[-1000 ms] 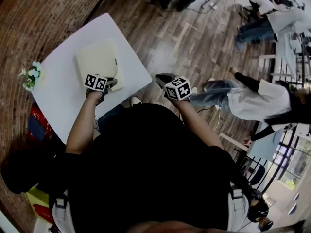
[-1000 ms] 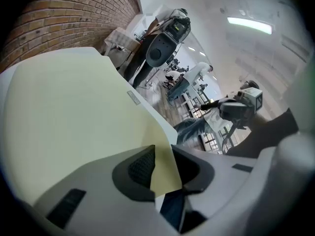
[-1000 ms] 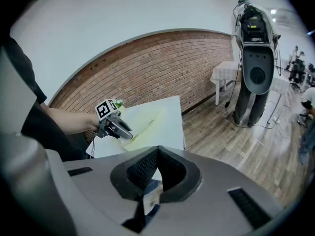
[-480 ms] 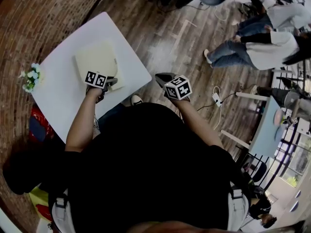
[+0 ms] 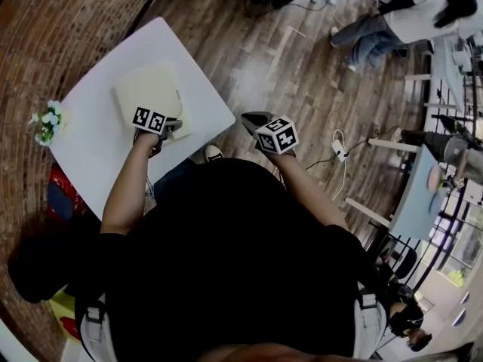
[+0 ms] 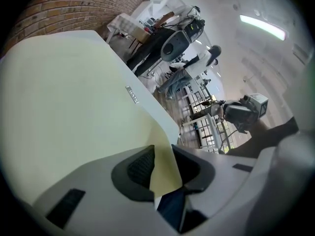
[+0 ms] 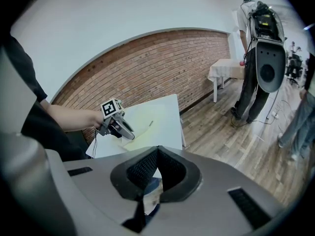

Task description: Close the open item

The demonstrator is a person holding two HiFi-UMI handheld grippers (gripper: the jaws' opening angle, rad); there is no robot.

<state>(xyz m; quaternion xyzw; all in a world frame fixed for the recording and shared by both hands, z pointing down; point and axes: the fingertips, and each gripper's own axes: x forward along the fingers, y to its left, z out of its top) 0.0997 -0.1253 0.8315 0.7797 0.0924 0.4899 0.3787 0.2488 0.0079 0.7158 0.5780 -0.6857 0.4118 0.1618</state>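
Note:
A pale yellow flat case (image 5: 147,89) lies on the white table (image 5: 98,153). My left gripper (image 5: 173,125) is at its near right corner. In the left gripper view the case's cover (image 6: 74,107) fills the left of the picture, and its corner flap sits between the pads of my left gripper (image 6: 162,168), which is shut on it. My right gripper (image 5: 253,121) hangs over the wooden floor to the right of the table, shut with nothing in it. From the right gripper view (image 7: 157,156) I see the left gripper (image 7: 118,127) resting on the case (image 7: 142,127).
A small bunch of white flowers (image 5: 47,119) stands at the table's left edge. A brick wall runs behind. On the floor lies a power strip (image 5: 337,151) with cable. People (image 5: 407,13) stand at upper right; a blue table (image 5: 415,202) is at right.
Both grippers keep about the same places. The people in the background have moved toward the upper right of the head view.

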